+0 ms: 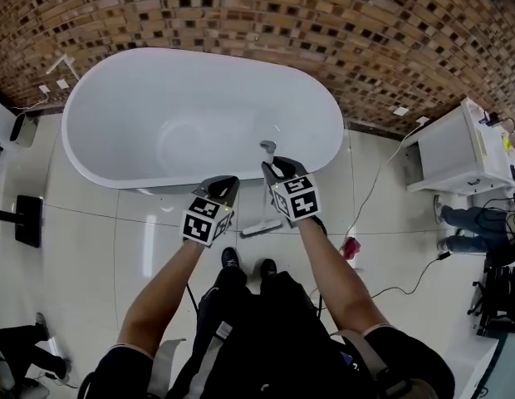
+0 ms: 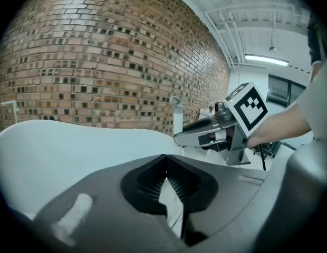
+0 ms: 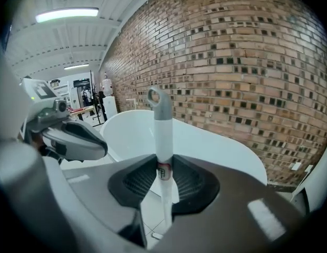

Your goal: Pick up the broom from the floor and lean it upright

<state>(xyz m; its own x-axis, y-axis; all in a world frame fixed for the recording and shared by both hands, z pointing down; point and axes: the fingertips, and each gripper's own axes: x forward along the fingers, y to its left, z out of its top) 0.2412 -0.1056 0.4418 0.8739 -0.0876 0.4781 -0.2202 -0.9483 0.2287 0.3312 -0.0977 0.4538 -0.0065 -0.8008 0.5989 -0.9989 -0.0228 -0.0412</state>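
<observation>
Brick wall backs a white tub that stands on a pale tiled floor. The right gripper is clamped on the broom. Its ribbed pads press the white handle from both sides, and the jaws stand only as far apart as the handle is thick. The handle is near upright. It rises past the jaws to a grey loop end above them and runs down between them toward the floor. In the head view a white piece that looks like the broom head lies on the tiles just below and between the two grippers, on the near side of the tub. The left gripper hangs just beside the right one, on its left and clear of the broom. Its jaws meet at the tips with nothing between them. The tub's rim lies just beyond both grippers.
</observation>
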